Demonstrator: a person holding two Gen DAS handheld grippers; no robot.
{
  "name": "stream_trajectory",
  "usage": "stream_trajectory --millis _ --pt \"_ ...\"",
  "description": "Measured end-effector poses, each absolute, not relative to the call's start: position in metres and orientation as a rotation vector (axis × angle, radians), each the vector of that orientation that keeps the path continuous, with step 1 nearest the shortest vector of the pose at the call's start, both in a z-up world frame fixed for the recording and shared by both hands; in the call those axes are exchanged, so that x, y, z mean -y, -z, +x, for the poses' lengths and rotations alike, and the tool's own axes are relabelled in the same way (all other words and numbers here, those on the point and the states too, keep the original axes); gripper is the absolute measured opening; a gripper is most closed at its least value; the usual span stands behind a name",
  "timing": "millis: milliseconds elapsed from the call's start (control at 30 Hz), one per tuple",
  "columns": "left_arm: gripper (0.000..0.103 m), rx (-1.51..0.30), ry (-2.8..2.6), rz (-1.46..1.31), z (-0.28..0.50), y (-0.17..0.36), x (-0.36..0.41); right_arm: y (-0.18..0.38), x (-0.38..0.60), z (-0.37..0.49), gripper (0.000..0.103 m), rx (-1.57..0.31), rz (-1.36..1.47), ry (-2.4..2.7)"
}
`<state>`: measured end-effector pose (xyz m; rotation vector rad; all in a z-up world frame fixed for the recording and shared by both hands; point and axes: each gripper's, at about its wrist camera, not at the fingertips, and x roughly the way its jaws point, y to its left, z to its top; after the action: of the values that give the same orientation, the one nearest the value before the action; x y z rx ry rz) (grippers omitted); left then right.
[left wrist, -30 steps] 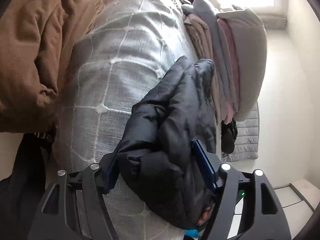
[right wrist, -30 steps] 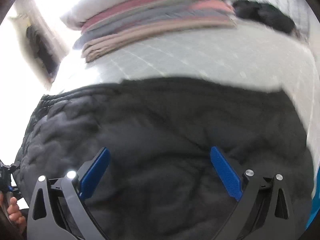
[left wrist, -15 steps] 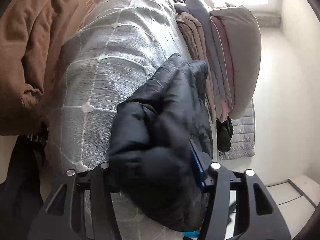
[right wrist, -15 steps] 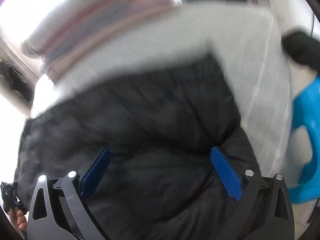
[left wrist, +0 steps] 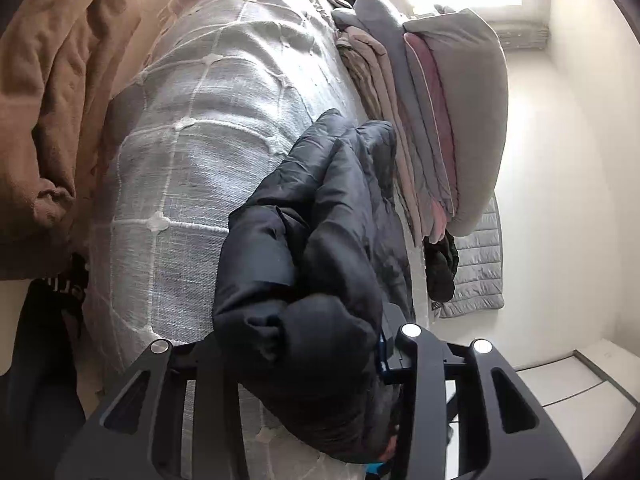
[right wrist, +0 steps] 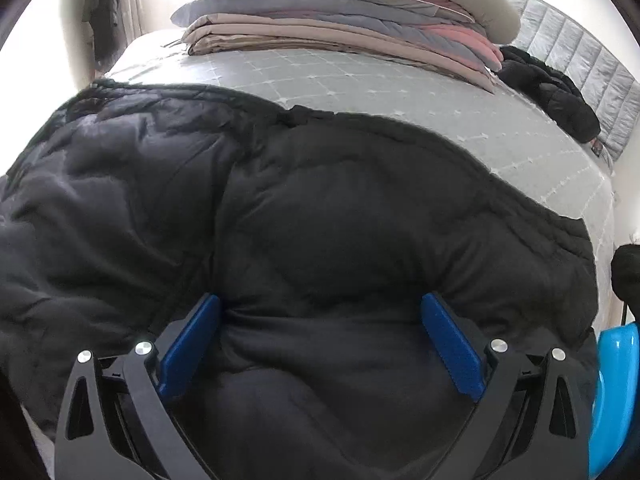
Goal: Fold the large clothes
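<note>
A black puffer jacket [left wrist: 320,216] lies on the grey checked bedspread [left wrist: 208,128]. One bunched end of it bulges between the fingers of my left gripper [left wrist: 300,344]. The jaws are closing and squeeze the fabric; the right blue pad [left wrist: 383,346] presses into it, and the left pad is hidden by the jacket. In the right wrist view the jacket [right wrist: 320,208] spreads wide across the bed. My right gripper [right wrist: 320,300] stands open over it, its blue pads [right wrist: 192,344] resting against the puffy fabric without pinching it.
A tall stack of folded clothes and bedding [right wrist: 340,12] sits on the bedspread [right wrist: 400,88] beyond the jacket. A small black garment [right wrist: 552,96] and a grey quilted piece [right wrist: 580,60] lie at the bed's far corner. Brown cloth [left wrist: 48,100] hangs at the left; a blue plastic object [right wrist: 612,392] stands beside the bed.
The left jaws have narrowed around the bunched jacket end. The right gripper swung sideways in a blur and rolled back; its jaws stayed wide open over the jacket.
</note>
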<state>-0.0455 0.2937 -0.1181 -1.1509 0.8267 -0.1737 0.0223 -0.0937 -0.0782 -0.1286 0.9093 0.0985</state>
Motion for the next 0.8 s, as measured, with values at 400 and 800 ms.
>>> stream_trajectory --millis 400,800 --pt "0.033 -0.783 0.197 -1.146 -0.048 0.108 -0.288 0.074 0.072 0.0 0.096 -0.859 -0.168 -0.195" --pt "0.028 -0.652 0.316 -1.006 -0.048 0.053 -0.254 0.106 0.046 -0.001 0.096 -0.947 -0.268 -0.169"
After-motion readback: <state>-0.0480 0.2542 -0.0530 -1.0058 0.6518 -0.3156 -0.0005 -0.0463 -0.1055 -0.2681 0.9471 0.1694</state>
